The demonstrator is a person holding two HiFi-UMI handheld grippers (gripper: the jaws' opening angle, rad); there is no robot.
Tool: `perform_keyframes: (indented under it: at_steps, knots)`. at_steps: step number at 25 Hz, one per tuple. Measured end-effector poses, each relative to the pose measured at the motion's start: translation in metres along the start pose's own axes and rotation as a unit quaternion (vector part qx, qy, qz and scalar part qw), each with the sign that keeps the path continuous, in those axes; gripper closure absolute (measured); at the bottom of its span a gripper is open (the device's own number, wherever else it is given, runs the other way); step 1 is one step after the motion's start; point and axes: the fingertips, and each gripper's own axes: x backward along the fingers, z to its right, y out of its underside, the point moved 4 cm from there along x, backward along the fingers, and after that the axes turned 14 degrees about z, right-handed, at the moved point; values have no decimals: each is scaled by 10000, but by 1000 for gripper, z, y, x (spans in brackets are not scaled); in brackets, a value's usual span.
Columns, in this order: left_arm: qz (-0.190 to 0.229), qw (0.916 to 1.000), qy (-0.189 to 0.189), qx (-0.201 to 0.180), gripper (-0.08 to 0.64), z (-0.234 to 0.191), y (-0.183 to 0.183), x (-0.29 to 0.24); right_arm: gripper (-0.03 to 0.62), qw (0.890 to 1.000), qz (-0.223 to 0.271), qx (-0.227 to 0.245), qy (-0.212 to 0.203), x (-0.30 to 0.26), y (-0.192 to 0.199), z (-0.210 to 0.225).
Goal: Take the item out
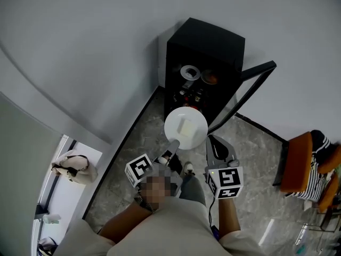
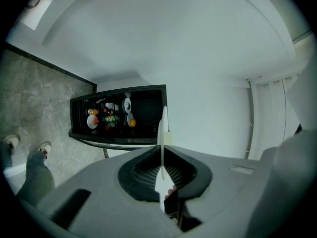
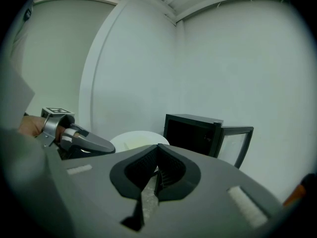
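My left gripper (image 1: 173,144) is shut on the rim of a round white plate (image 1: 185,128), which hangs above the floor in front of the fridge. A pale yellow slab (image 1: 186,127) lies on it. In the left gripper view the plate (image 2: 163,133) is edge-on between the jaws of the left gripper (image 2: 162,155). My right gripper (image 1: 214,138) is beside the plate on its right, shut and empty. The right gripper view shows the right gripper (image 3: 157,163) with its pads together, the plate (image 3: 138,139) and the left gripper (image 3: 110,148).
A black mini fridge (image 1: 205,63) stands in the corner with its glass door (image 1: 250,89) swung open to the right. Dishes, bottles and an orange sit on the shelves (image 2: 111,115). An orange chair (image 1: 301,161) stands at the right. A doorway (image 1: 74,167) lies at the left.
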Motion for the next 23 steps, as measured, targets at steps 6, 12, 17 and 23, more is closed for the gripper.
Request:
perform_keyframes:
  at_steps: [6,12,17,23]
  knots:
    - [-46,10000,39,74,551,3,2,1,586,10000,-29,-32,53,4,1,1]
    - [-43,10000,8,64,551,-1,2,1,586,9999,-72,-41,93,7,5,3]
    - [-51,10000,-14,60,551,-4,2,2,586,9999,-98,-48,103,9,8,3]
    - [-88,9997,197,149,551,2,2,3,585,9998,-108,-64,123,11,11,0]
